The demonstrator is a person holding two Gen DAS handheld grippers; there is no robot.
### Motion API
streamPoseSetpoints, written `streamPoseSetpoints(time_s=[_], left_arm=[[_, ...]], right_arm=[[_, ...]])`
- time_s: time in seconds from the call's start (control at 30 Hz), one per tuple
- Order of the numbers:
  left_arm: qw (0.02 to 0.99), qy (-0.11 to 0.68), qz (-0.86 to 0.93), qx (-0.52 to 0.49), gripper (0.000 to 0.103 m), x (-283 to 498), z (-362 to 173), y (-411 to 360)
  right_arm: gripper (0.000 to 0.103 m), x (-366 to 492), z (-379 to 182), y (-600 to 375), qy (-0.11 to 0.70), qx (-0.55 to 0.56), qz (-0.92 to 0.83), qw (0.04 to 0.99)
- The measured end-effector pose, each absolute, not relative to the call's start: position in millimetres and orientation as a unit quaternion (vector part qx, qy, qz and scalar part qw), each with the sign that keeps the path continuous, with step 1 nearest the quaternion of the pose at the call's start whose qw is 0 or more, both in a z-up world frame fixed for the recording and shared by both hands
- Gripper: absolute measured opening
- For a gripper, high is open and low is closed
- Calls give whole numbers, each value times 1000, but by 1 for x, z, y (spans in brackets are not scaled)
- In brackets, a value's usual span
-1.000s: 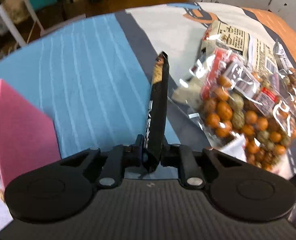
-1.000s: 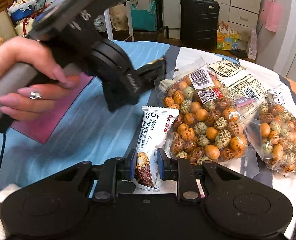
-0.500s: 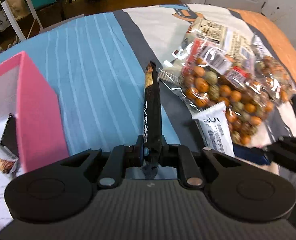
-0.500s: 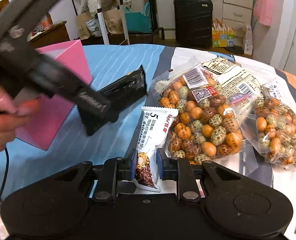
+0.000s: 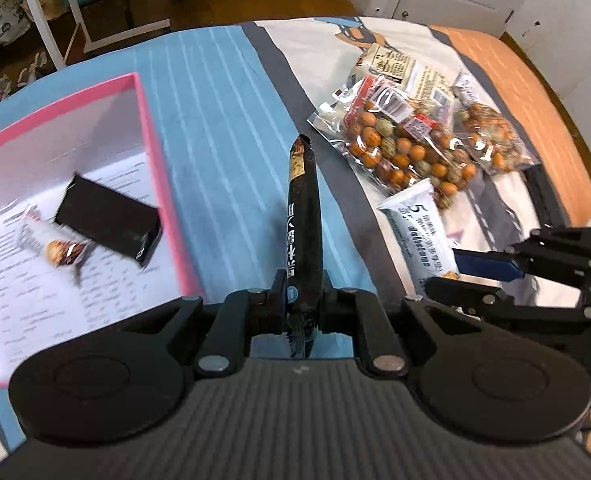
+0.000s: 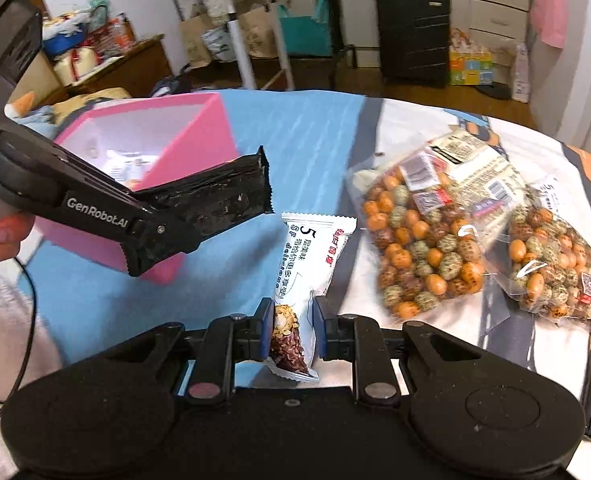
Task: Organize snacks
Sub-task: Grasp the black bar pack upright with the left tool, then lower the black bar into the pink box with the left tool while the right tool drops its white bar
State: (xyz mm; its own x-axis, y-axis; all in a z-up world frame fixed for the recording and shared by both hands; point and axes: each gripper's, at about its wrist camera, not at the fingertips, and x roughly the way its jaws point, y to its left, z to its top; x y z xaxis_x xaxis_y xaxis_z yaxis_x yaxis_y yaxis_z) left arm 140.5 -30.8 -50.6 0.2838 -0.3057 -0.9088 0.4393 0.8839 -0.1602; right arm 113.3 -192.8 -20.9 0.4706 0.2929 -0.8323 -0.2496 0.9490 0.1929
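My left gripper (image 5: 301,304) is shut on a black snack bar (image 5: 304,216), held edge-up above the blue cloth just right of the pink box (image 5: 151,152). The bar (image 6: 215,196) and left gripper (image 6: 151,236) also show in the right wrist view, beside the pink box (image 6: 199,136). My right gripper (image 6: 293,334) is closed around the lower end of a white snack bar (image 6: 309,264) that lies on the cloth; the same bar (image 5: 419,228) shows in the left wrist view. The box holds a black bar (image 5: 107,216) and a small wrapped snack (image 5: 61,248).
Two clear bags of coated peanuts (image 6: 427,236) (image 6: 555,268) lie right of the white bar, on a printed packet (image 6: 479,168). The right gripper's fingers (image 5: 483,266) show at the left view's right edge. A suitcase (image 6: 411,28) and cluttered furniture stand beyond the table.
My left gripper has carried the black bar left and up toward the pink box, whose inside has come into view. My right gripper has stayed closed around the white bar.
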Motion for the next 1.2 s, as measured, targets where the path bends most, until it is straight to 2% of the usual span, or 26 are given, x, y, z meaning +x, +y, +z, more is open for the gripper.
streamPoseSetpoints(time_s=[0.37,0.63,0.93,1.2], left_arm=[[824,527,-206,30,12,97,15,51],[854,496,-156,11,12,100,47,106],[865,495,-83,19,13,141,16,145],[861,508,18,-24,13,187,-37,192]], right_arm=[[25,100,40,-138,472,-18,237,849],[25,117,76,-76,441,-55,307,842],[25,178,59,-12,440,-69,346,826],[24,225,0,35,440,-71,373,814]])
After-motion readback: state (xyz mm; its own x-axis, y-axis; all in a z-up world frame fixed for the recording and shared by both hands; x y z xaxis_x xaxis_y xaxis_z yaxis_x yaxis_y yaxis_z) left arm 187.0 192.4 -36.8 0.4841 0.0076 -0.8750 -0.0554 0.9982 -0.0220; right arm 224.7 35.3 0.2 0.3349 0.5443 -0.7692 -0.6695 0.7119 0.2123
